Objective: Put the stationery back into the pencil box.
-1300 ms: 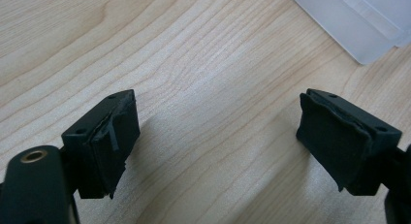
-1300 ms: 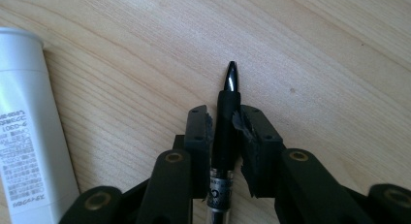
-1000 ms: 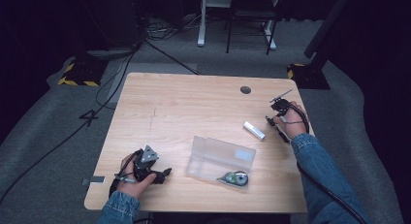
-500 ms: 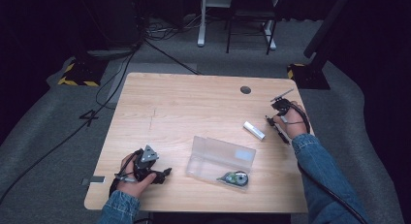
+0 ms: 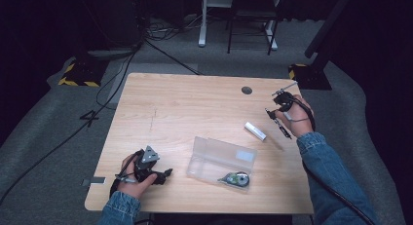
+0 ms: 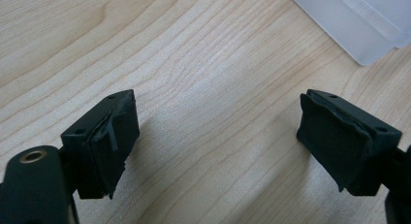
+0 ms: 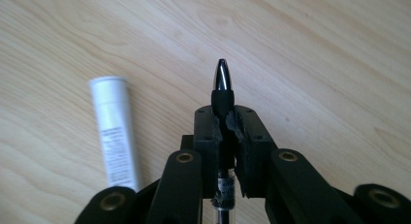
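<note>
My right gripper (image 5: 276, 109) is near the table's right edge, shut on a black pen (image 7: 222, 83) whose silvery tip sticks out past the jaws, just above the wood. Left of it lies a white tube (image 7: 114, 136) (image 5: 255, 131), apart from the jaws. At the front left, my left gripper (image 5: 164, 174) stands open close over bare wood (image 6: 215, 136), nothing between its pads (image 6: 334, 141). A clear plastic case (image 5: 219, 154) lies to its right, its corner (image 6: 358, 25) visible ahead of the left jaws.
A correction tape dispenser (image 5: 234, 178) rests at the front right edge of the case. A dark round grommet (image 5: 247, 90) is set in the tabletop at the back right. Cables and chair legs are on the carpet beyond the table.
</note>
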A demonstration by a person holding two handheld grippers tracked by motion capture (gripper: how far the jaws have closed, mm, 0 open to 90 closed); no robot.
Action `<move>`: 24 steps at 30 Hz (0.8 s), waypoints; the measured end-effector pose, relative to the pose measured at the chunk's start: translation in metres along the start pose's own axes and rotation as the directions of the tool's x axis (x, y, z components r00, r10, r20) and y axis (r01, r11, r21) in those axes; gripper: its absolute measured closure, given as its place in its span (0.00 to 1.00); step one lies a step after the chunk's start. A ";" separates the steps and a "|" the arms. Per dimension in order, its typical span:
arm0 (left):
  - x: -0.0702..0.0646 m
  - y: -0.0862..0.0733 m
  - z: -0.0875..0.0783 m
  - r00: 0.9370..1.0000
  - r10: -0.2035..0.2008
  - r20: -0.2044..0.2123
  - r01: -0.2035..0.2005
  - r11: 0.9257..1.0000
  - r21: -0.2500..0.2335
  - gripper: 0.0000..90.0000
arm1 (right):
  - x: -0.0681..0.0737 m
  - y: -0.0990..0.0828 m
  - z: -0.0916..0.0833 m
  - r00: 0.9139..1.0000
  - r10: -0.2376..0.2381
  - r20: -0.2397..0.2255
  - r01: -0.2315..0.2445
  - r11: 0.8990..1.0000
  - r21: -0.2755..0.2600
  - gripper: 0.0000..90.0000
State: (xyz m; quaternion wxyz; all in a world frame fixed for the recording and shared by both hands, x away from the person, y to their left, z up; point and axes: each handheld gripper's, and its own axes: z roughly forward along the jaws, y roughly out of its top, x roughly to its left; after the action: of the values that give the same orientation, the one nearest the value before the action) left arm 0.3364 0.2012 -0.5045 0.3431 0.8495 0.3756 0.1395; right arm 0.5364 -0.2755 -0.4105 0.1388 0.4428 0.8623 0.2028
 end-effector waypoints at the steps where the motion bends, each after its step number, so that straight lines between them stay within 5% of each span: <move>1: 0.000 0.000 0.000 1.000 0.000 0.000 0.000 1.000 0.000 0.16 | 0.004 0.002 -0.005 1.000 -0.016 -0.001 0.016 1.000 -0.012 0.90; 16: 0.000 0.000 0.000 1.000 0.000 0.000 0.000 1.000 0.000 0.16 | 0.051 0.016 -0.053 0.987 -0.116 -0.110 0.100 0.985 -0.141 0.90; 24: 0.000 0.000 0.000 1.000 0.000 0.000 0.000 1.000 0.000 0.17 | 0.087 0.018 -0.081 0.961 -0.198 -0.192 0.156 0.965 -0.213 0.90</move>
State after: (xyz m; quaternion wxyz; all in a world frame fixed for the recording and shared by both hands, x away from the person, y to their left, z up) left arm 0.3364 0.2011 -0.5045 0.3431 0.8496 0.3756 0.1396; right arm 0.4656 -0.2128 -0.3356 0.1065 0.3237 0.8843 0.3193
